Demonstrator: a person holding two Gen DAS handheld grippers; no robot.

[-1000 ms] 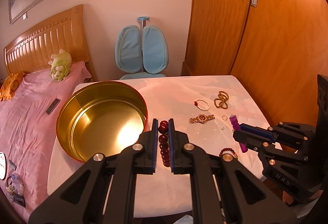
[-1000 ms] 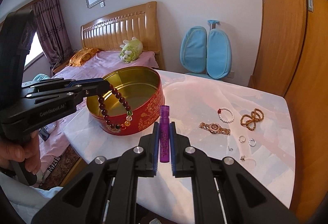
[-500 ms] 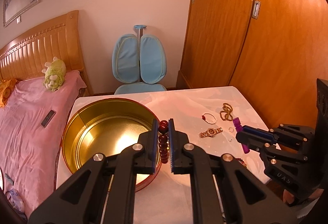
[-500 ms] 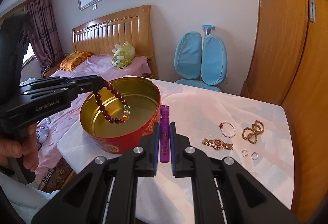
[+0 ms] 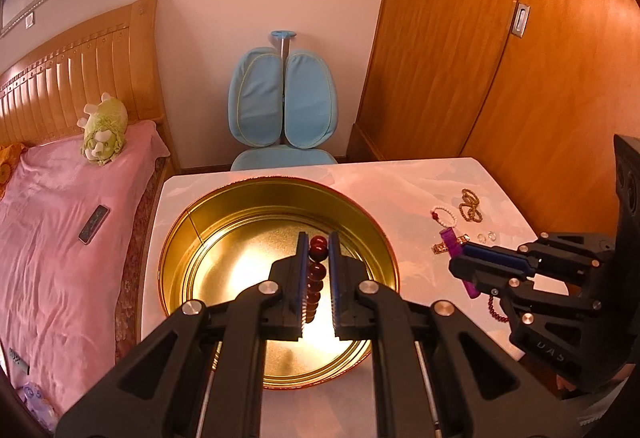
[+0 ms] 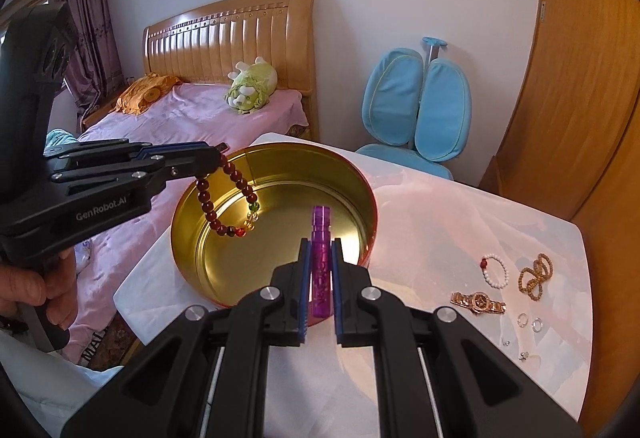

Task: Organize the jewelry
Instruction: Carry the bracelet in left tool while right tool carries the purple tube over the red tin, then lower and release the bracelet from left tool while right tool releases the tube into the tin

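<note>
Here the red bead bracelet (image 6: 224, 197) hangs over the open gold tin (image 6: 360, 177), pinched in the closed left gripper (image 5: 319, 238). Right gripper (image 6: 321, 244) is clamped on a purple tube (image 6: 321, 258) above the tin's near rim. Watch (image 6: 478, 302), white bracelet (image 6: 494, 272), gold beads (image 6: 536, 274) and rings (image 6: 530, 322) lie on the table (image 6: 460, 230).

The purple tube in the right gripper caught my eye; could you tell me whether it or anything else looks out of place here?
The purple tube, clamped in the right gripper over the gold tin, is the odd one: it looks cosmetic, not jewelry. The beaded bracelet hanging from the left gripper fits. Nothing looks spilled or damaged.
</note>
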